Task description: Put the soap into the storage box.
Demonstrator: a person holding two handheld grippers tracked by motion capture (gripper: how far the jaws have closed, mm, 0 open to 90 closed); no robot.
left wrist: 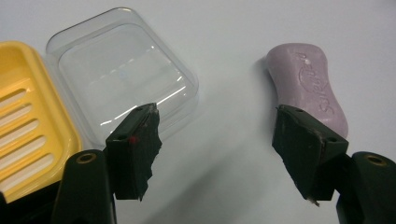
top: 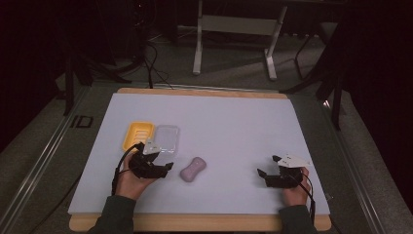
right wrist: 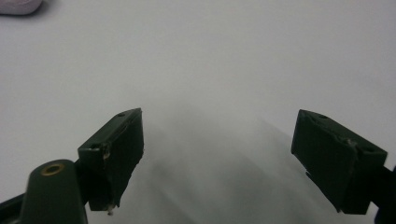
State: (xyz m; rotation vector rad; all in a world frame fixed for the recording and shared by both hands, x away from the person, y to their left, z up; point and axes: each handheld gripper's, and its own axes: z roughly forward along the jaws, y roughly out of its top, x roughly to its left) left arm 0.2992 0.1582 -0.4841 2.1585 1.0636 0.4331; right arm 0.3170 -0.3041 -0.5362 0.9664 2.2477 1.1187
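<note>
A pinkish-purple soap bar lies on the white table top, left of centre near the front. A yellow slotted soap dish and a clear plastic lid sit side by side behind my left gripper. That gripper is open; its right jaw sits just in front of the soap bar, its left jaw before the lid's edge, with bare table between them. My right gripper rests open at the front right over bare table. A corner of the soap bar appears far off.
The white table top has a wooden edge at front and back. Beyond the table stand a metal frame and cables on the dark floor. Rails run along the table's left and right sides.
</note>
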